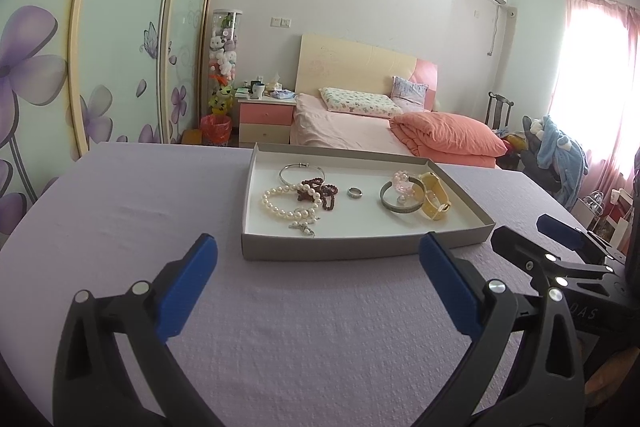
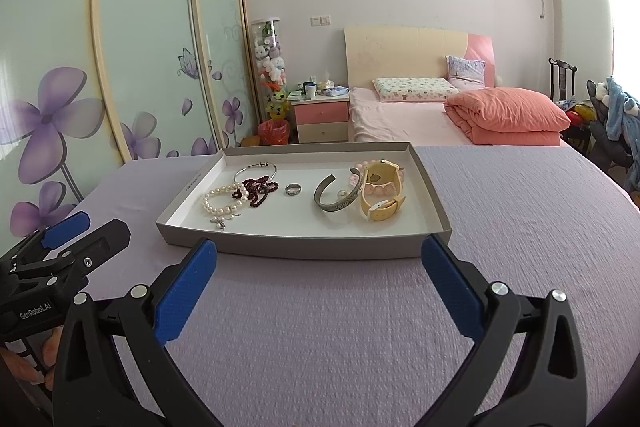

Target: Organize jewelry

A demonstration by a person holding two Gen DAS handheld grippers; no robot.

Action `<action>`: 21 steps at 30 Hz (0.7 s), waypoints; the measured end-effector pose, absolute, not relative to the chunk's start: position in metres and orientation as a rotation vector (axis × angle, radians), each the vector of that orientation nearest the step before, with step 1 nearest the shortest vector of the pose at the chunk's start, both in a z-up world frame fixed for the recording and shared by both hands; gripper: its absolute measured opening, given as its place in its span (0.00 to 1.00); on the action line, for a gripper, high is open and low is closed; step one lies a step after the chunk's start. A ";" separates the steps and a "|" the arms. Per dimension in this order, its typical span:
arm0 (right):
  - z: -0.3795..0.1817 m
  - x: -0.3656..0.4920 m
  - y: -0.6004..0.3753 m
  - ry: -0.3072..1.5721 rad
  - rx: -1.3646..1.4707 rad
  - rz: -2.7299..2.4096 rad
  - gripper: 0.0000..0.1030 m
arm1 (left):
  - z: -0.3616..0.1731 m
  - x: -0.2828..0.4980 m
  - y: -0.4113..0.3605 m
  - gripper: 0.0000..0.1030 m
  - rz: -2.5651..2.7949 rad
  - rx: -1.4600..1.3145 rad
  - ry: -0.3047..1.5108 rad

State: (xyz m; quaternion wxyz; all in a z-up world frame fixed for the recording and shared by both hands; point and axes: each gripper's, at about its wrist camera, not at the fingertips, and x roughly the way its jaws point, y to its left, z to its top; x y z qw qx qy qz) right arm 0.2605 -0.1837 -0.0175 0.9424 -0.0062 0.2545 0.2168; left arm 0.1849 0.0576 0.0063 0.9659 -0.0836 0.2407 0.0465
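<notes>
I take the shallow cardboard tray (image 2: 434, 203) as my landmark; it sits on the lilac-covered worktop (image 2: 340, 327), and every piece of jewelry I can see lies inside it.

At the tray's left end the pearl strand (image 2: 218, 201) overlaps the dark red bead strand (image 2: 258, 191), with a thin silver bangle (image 2: 256, 171) just behind them. I judge that tangle the awkward part: lifting one strand would likely drag the other. Near the tray's middle a small ring (image 2: 292, 189) lies apart from everything. Toward the right end a silver cuff (image 2: 336, 193) sits open side up, touching a yellow watch (image 2: 382, 193) that rests over a pink bead bracelet (image 2: 378, 190).

My left hand-held gripper (image 1: 318, 259) hangs short of the tray's near wall, spread wide and holding nothing. My right hand-held gripper (image 2: 319, 259) hangs likewise on the near side, just as wide and empty.

Pieces gathered in the tray fit either a sorted finish or a heap awaiting sorting; I cannot tell which. The tray's low wall stands between both grippers and the jewelry. Beyond the tray, the bed (image 2: 420, 115) and nightstand (image 2: 322, 119) are well clear.
</notes>
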 end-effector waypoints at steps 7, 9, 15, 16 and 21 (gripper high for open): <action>-0.018 0.260 -0.184 0.519 -0.012 0.441 0.99 | 0.005 0.187 0.055 0.98 0.093 -0.168 0.492; -0.018 0.261 -0.184 0.519 -0.010 0.442 0.99 | 0.005 0.188 0.055 0.98 0.092 -0.169 0.492; -0.018 0.260 -0.184 0.518 -0.013 0.443 0.99 | 0.003 0.189 0.054 0.98 0.091 -0.176 0.496; -0.018 0.260 -0.184 0.519 -0.012 0.442 0.99 | 0.003 0.188 0.055 0.98 0.090 -0.178 0.496; -0.018 0.261 -0.184 0.519 -0.010 0.441 0.99 | 0.002 0.188 0.055 0.98 0.088 -0.183 0.496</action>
